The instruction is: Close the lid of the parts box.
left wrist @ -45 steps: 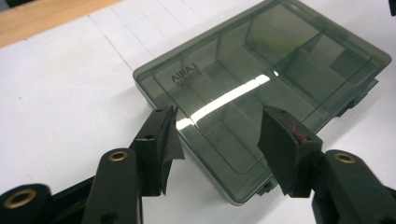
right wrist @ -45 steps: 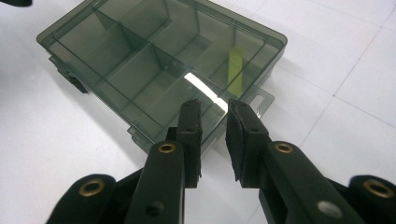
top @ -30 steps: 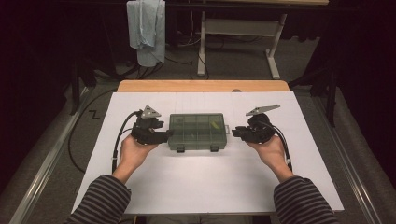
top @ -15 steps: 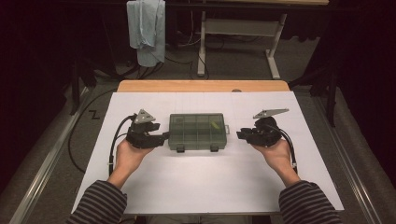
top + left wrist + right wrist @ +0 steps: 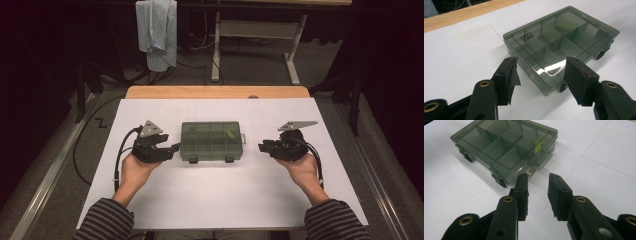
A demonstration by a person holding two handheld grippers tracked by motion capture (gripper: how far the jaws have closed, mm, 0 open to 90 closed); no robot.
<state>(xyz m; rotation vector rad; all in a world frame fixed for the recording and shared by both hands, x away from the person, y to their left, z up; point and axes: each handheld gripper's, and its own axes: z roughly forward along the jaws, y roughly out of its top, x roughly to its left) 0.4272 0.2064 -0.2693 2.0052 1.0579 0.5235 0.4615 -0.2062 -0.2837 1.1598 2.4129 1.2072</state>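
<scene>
A smoky clear plastic organizer box (image 5: 211,141) lies shut in the middle of the white sheet, with a small yellow-green piece (image 5: 230,133) in one compartment. My left gripper (image 5: 173,148) stands open at the box's left end. In the left gripper view the box's (image 5: 559,37) near corner lies between the jaws of the left gripper (image 5: 541,62), and the pads do not press on it. My right gripper (image 5: 261,146) is a short way off the box's right end. Its jaws have just been opening; in the right gripper view the right gripper (image 5: 538,177) holds nothing, with the box (image 5: 504,142) ahead.
A white sheet (image 5: 225,200) covers the table, whose wooden far edge (image 5: 215,92) shows behind it. A light blue cloth (image 5: 157,30) hangs beyond the table, beside a white table frame (image 5: 260,30). Cables lie on the dark floor at the left.
The right gripper has drawn to the right, away from the box's end. The left gripper has barely shifted. The box has stayed put.
</scene>
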